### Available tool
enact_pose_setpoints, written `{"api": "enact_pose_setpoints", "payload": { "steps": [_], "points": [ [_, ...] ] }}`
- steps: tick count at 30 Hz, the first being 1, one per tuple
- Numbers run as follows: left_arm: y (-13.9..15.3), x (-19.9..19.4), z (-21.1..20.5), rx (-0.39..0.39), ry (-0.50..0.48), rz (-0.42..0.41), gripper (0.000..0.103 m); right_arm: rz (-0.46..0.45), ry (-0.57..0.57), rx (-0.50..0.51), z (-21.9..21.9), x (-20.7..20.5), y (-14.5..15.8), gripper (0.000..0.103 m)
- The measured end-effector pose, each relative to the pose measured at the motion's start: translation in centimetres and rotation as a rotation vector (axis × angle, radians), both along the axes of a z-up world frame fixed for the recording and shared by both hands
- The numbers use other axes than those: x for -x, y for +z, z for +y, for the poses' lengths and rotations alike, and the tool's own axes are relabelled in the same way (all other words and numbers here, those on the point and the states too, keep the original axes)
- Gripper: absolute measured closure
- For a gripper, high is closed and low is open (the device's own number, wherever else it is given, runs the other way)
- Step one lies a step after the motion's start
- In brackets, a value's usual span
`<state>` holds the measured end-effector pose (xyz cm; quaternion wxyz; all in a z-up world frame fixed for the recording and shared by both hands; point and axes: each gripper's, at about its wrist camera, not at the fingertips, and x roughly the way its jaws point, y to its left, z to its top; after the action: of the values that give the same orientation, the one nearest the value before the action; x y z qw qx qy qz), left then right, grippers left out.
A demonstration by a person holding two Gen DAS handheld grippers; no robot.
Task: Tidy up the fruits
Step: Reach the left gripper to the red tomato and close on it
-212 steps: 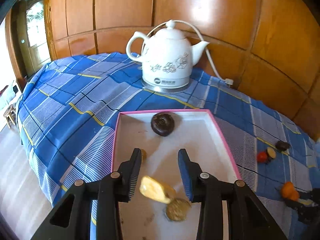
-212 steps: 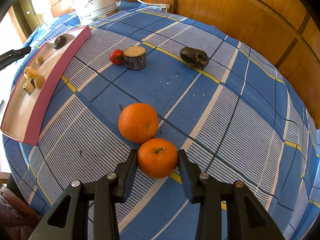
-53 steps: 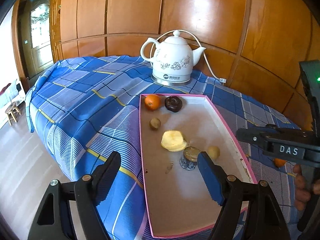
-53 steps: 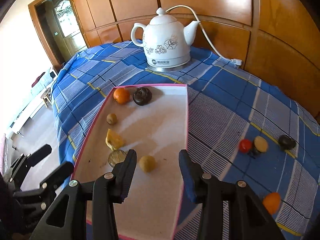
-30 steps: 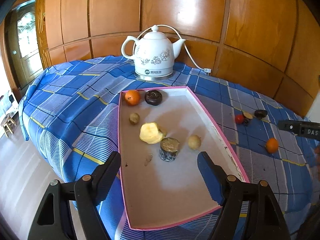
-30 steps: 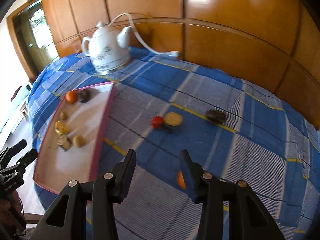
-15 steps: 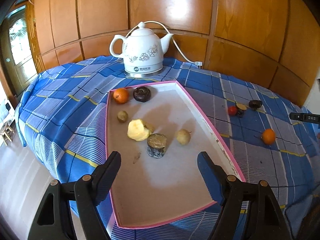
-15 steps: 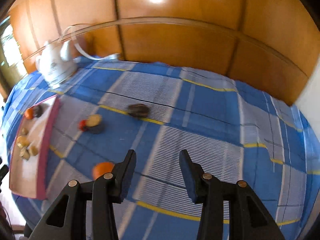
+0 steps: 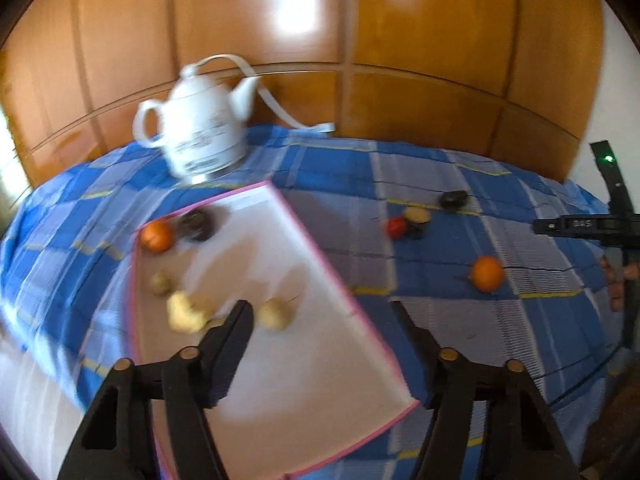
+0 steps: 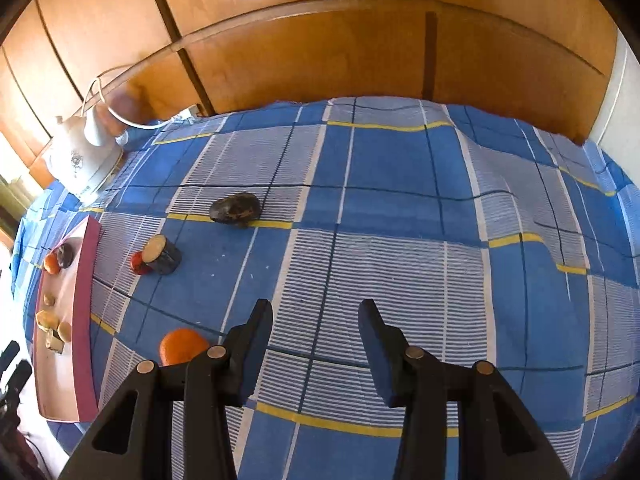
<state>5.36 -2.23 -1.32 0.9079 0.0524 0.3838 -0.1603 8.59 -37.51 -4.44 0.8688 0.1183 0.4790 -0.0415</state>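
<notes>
**Both grippers empty above the fruit spread**

The right gripper [image 10: 316,320] hangs over the blue plaid cloth on the counter [image 10: 400,200] with its fingers spread and nothing between them. The loose round orange [image 10: 183,346] lies on the cloth just left of the left finger, outside the gap and partly hidden behind it. Farther ahead and to the left sits a dark cylindrical fruit piece with a pale cut face [image 10: 162,255], lying tilted so the cut face turns up and left, with a small red tomato [image 10: 138,263] touching its left side. Beyond those, a dark oval fruit [image 10: 236,209] rests with its long axis running left to right, across the line of the fingers.

The left gripper [image 9: 322,320] is held over the shallow pink-rimmed white tray [image 9: 320,272], fingers released and wide apart. Its left fingertip sits just beside a pale round fruit [image 9: 275,313] in the tray; a yellowish cut piece [image 9: 185,313] lies to the left of that. At the tray's far corner a second orange [image 9: 157,235] touches a dark round fruit [image 9: 197,225]. This view is motion-blurred. A white ceramic electric kettle [image 9: 202,136] stands behind the tray.
</notes>
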Motion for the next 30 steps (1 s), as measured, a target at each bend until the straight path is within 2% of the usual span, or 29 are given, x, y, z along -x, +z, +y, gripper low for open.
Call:
{"api": "enact_pose_setpoints", "payload": {
  "steps": [2, 5, 8, 11, 12, 14, 15, 16, 18, 20, 24, 30],
  "points": [
    [0.0, -1.5, -1.5, 0.015, -0.046, 0.035, 0.054, -0.002, 0.007, -0.008, 0.1, -0.1, 0.1, 0.058],
    [-0.5, -4.0, -3.7, 0.032, -0.103, 0.095, 0.063, 0.001, 0.010, -0.015, 0.2, -0.1, 0.2, 0.058],
    [-1.4, -6.4, -5.3, 0.041, -0.108, 0.162, 0.063, 0.002, 0.015, -0.022, 0.3, -0.1, 0.2, 0.058],
    [-2.6, -8.9, -5.8, 0.093, -0.062, 0.254, 0.063, 0.001, 0.021, -0.024, 0.3, -0.2, 0.3, 0.058],
    [-2.8, -9.7, -6.1, 0.104, -0.039, 0.261, 0.063, 0.000, 0.022, -0.025, 0.3, -0.2, 0.3, 0.058],
    [-2.6, -10.1, -7.0, 0.039, -0.047, 0.189, 0.063, -0.001, 0.025, -0.030, 0.3, -0.2, 0.4, 0.058],
    [-2.5, -10.2, -8.0, -0.013, -0.090, 0.150, 0.063, 0.000, 0.025, -0.033, 0.3, -0.2, 0.4, 0.058],
    [-2.5, -10.4, -8.5, -0.037, -0.120, 0.144, 0.063, 0.003, 0.024, -0.038, 0.3, -0.3, 0.4, 0.058],
    [-2.8, -10.9, -9.8, -0.080, -0.190, 0.148, 0.061, 0.006, 0.023, -0.040, 0.3, -0.3, 0.4, 0.058],
    [-3.3, -11.4, -10.7, -0.119, -0.251, 0.151, 0.052, 0.007, 0.024, -0.040, 0.3, -0.4, 0.4, 0.058],
    [-5.0, -12.8, -12.2, -0.191, -0.350, 0.198, 0.050, 0.011, 0.027, -0.041, 0.3, -0.4, 0.4, 0.058],
    [-6.6, -13.7, -13.5, -0.251, -0.422, 0.212, 0.050, 0.020, 0.024, -0.049, 0.2, -0.6, 0.3, 0.058]
  ]
}}
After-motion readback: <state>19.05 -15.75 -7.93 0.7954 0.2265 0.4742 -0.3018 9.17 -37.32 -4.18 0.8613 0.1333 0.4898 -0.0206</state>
